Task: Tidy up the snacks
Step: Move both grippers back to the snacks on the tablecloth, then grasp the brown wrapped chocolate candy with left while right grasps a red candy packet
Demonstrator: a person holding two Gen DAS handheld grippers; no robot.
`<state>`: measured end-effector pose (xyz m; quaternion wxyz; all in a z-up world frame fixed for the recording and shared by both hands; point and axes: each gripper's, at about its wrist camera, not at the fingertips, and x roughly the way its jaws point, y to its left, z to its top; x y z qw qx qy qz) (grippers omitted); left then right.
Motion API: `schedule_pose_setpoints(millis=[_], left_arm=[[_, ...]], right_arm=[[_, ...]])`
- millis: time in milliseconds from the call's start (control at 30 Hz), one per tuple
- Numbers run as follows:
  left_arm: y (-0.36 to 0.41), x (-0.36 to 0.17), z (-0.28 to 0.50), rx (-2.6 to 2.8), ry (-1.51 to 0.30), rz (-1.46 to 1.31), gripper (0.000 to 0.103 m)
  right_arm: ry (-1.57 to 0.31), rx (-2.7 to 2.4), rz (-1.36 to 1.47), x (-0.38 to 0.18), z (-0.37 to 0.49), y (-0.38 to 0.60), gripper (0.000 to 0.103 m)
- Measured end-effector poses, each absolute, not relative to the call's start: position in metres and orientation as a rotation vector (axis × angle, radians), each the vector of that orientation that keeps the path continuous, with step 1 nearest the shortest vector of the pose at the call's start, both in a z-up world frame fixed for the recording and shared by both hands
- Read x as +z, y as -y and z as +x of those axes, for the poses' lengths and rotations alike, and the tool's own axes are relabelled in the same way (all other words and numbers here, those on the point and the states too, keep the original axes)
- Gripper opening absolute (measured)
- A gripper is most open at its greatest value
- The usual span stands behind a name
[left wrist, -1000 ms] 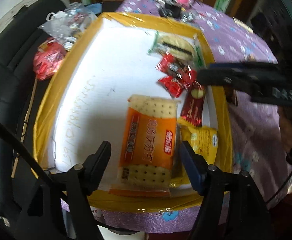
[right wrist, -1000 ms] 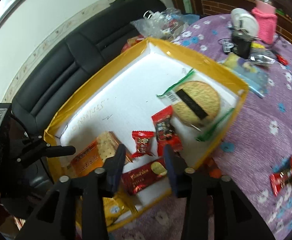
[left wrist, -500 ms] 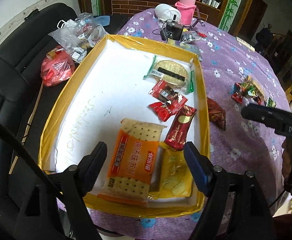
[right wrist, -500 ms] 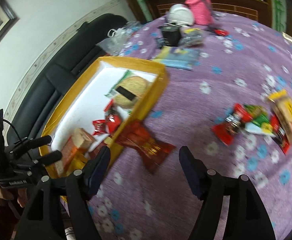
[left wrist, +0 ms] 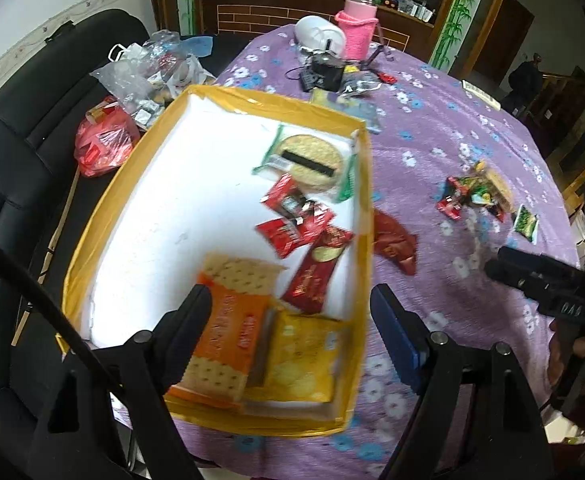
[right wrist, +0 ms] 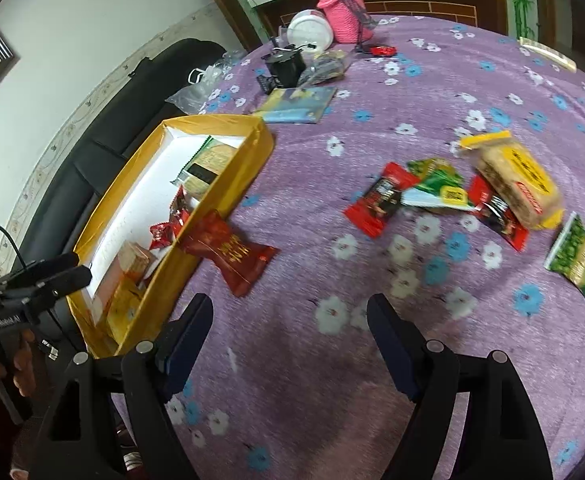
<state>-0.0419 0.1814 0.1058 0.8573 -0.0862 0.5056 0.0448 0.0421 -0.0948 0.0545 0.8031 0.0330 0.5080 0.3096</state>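
Both claws were empty and between pickups. The right claw (right wrist: 290, 330) hung over bare purple cloth in the lower middle of its frame, its jaws having just been opening wide with nothing between them. The left claw (left wrist: 290, 330) hovered over the near end of the yellow-rimmed tray (left wrist: 362, 216), its jaws wide apart and pressing on nothing, with the orange cracker pack (left wrist: 228, 332) and a yellow snack bag (left wrist: 304, 360) lying in the tray below it. Several snacks were already in the tray: a round biscuit pack (left wrist: 308, 158) toward the far end and small red wrappers (left wrist: 292, 216) in the middle. The step in hand looked like fetching the next loose snack. The dark red packet (right wrist: 230, 250) lay on the bench touching the tray's outer wall, at centre left of the right wrist view. A cluster lay well apart at the right of that frame: a red candy wrapper (right wrist: 380, 200), a green packet (right wrist: 438, 186), a yellow-wrapped biscuit bar (right wrist: 514, 180) and another green packet (right wrist: 578, 258). The next move probably called for the right claw to swing over one of these, lower with its jaws astride it and close; the flat wrappers would likely need a low, careful pinch against the soft cloth.
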Motion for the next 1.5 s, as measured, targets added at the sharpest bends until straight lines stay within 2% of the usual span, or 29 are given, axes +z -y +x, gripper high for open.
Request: schedule_pose_setpoints(millis=[267, 567, 733, 1067, 1167, 1200, 1233, 1300, 1367, 1500], left_arm=[[-0.132, 0.118, -0.022, 0.053, -1.057, -0.334, 0.082], [-0.088, 0.090, 0.008, 0.046, -1.154, -0.394, 0.082], [-0.084, 0.065, 0.021, 0.095, -1.191, -0.486, 0.081], [-0.088, 0.037, 0.058, 0.177, -1.250, -0.469, 0.081], [-0.090, 0.028, 0.067, 0.182, -1.265, -0.474, 0.075], [-0.090, 0.027, 0.070, 0.189, -1.265, -0.451, 0.073], [-0.089, 0.027, 0.071, 0.189, -1.263, -0.435, 0.071], [-0.088, 0.028, 0.075, 0.188, -1.259, -0.401, 0.057], [-0.090, 0.025, 0.077, 0.174, -1.270, -0.410, 0.050], [-0.091, 0.024, 0.077, 0.153, -1.263, -0.391, 0.045]], right_arm=[[-1.082, 0.596, 0.113, 0.051, 0.041, 0.131, 0.079], [-1.057, 0.449, 0.170, 0.051, 0.054, 0.191, 0.079], [-1.044, 0.361, 0.233, 0.051, 0.060, 0.222, 0.079], [-1.056, 0.372, 0.280, 0.049, 0.076, 0.223, 0.079], [-1.069, 0.389, 0.285, 0.047, 0.084, 0.221, 0.078], [-1.070, 0.412, 0.275, 0.047, 0.086, 0.217, 0.071], [-1.076, 0.428, 0.266, 0.046, 0.088, 0.214, 0.058], [-1.111, 0.474, 0.260, 0.039, 0.093, 0.205, 0.042], [-1.133, 0.505, 0.247, 0.031, 0.100, 0.195, 0.040], [-1.126, 0.505, 0.157, 0.023, 0.119, 0.181, 0.040]])
